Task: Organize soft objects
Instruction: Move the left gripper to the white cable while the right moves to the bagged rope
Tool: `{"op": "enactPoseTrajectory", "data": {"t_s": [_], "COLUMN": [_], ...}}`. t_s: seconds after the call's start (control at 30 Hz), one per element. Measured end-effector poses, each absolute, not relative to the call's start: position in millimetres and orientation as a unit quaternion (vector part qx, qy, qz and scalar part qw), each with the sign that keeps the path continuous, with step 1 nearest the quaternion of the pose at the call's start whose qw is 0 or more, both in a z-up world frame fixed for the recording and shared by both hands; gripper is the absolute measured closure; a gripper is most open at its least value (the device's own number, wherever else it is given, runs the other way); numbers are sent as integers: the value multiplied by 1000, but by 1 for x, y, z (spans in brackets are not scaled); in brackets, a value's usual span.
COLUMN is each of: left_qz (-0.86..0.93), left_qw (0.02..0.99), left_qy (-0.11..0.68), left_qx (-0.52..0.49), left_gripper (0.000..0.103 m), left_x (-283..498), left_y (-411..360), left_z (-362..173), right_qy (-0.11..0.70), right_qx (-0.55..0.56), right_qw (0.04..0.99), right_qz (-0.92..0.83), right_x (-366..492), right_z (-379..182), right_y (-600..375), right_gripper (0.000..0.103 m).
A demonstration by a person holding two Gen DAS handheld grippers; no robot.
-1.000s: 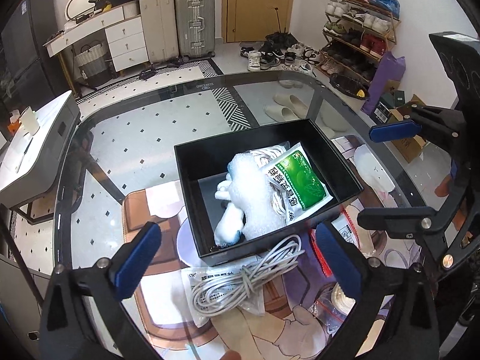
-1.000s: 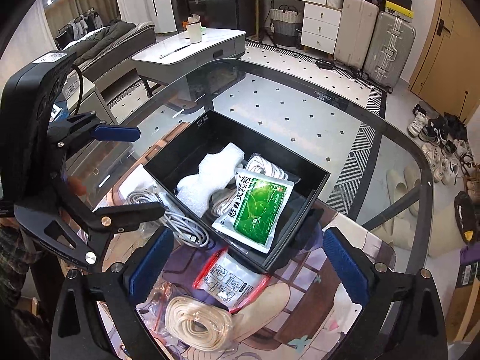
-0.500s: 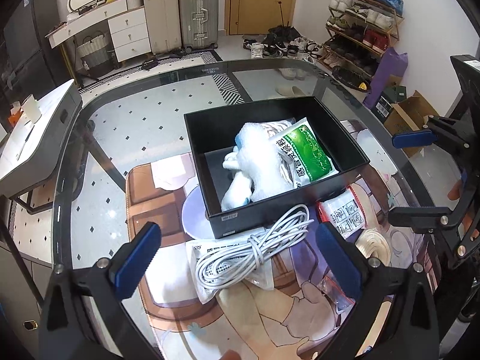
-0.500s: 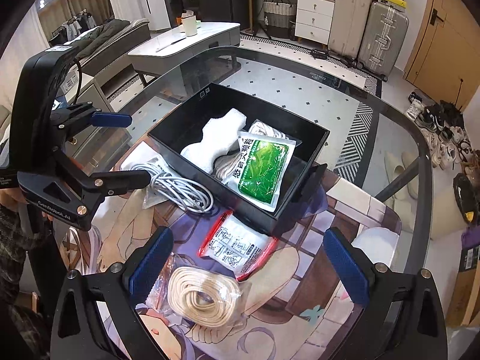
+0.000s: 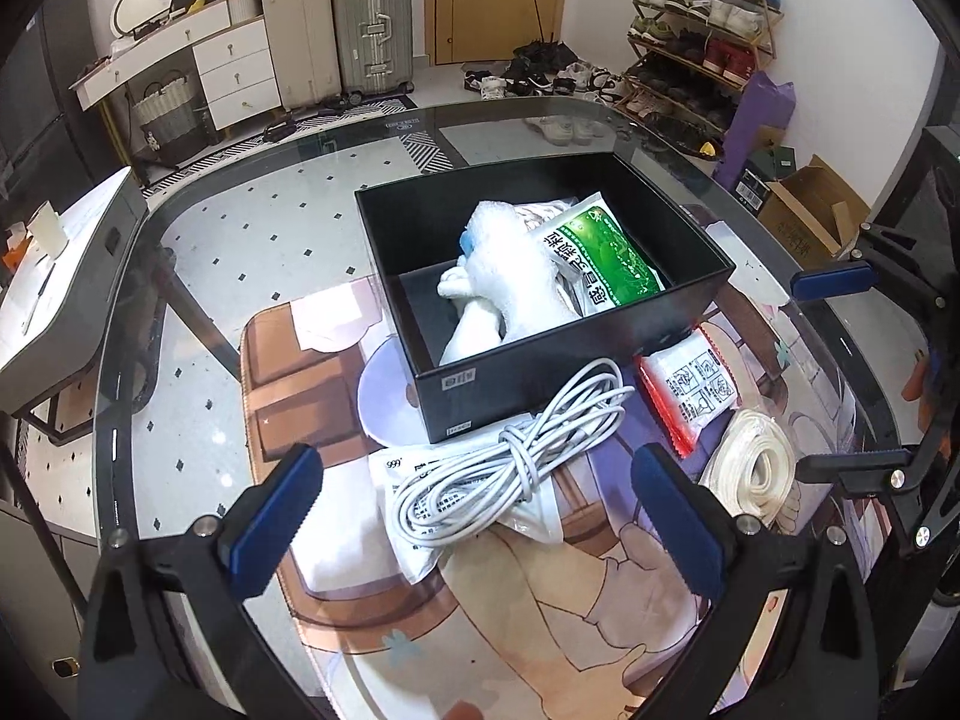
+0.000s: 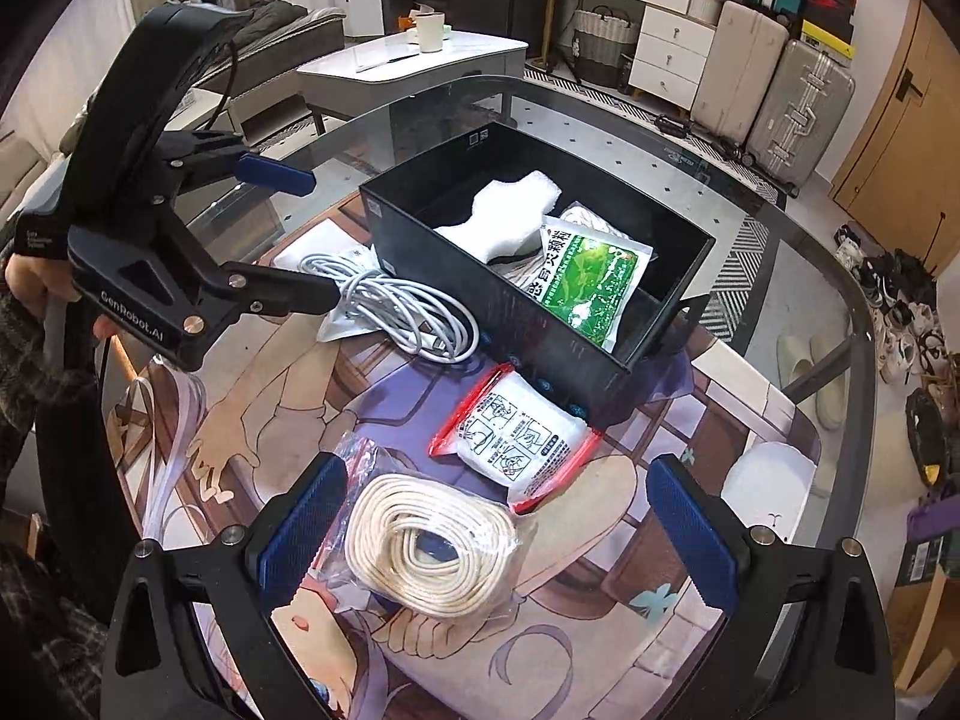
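Left jaws (image 5: 474,516): spread wide, holding nothing, hovering over the desk (image 5: 198,276).
White cable (image 5: 510,462): bundled between the left jaws, lying on a flat white packet (image 5: 420,552).
Black box (image 5: 540,372): just ahead of both jaws, holding a white foam piece (image 5: 504,264) and a green sachet (image 5: 606,258) (it leans on the foam).
Red-edged pouch (image 6: 516,438): ahead of the right jaws, against the box wall.
Cream rope coil (image 6: 432,540): bagged, between the right jaws.
Right jaws (image 6: 498,528): wide apart, empty.
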State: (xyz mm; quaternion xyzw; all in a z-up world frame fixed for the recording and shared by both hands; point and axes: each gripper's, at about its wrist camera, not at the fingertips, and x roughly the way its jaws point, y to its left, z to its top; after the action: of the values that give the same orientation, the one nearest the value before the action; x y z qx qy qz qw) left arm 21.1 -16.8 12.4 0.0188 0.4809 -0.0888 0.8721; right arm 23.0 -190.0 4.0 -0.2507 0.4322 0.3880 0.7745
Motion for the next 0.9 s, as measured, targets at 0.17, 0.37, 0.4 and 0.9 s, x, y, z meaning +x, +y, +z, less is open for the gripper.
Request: {"op": "enactPoseTrajectory", "data": {"t_s": [0.17, 0.37, 0.4, 0.9], "left_qz": [-97, -109, -109, -146], "left_qw": [870, 869, 869, 871], "left_qy": [482, 481, 481, 466], "left_qx": [25, 40, 41, 57], "left_gripper": [0, 0, 0, 2], "left_x": [21, 21, 21, 25], "left_y": [-16, -20, -20, -28], "left_z": [8, 5, 4, -5], "right_qy": [419, 426, 430, 499], "right_qx": [-269, -287, -290, -241], "right_qw": [769, 747, 744, 738], "right_qz": [401, 422, 421, 385], "right_x": [6, -7, -8, 5], "right_z": [-2, -14, -18, -53], "right_y": [-187, -182, -181, -180], "right_gripper": [2, 2, 2, 2]}}
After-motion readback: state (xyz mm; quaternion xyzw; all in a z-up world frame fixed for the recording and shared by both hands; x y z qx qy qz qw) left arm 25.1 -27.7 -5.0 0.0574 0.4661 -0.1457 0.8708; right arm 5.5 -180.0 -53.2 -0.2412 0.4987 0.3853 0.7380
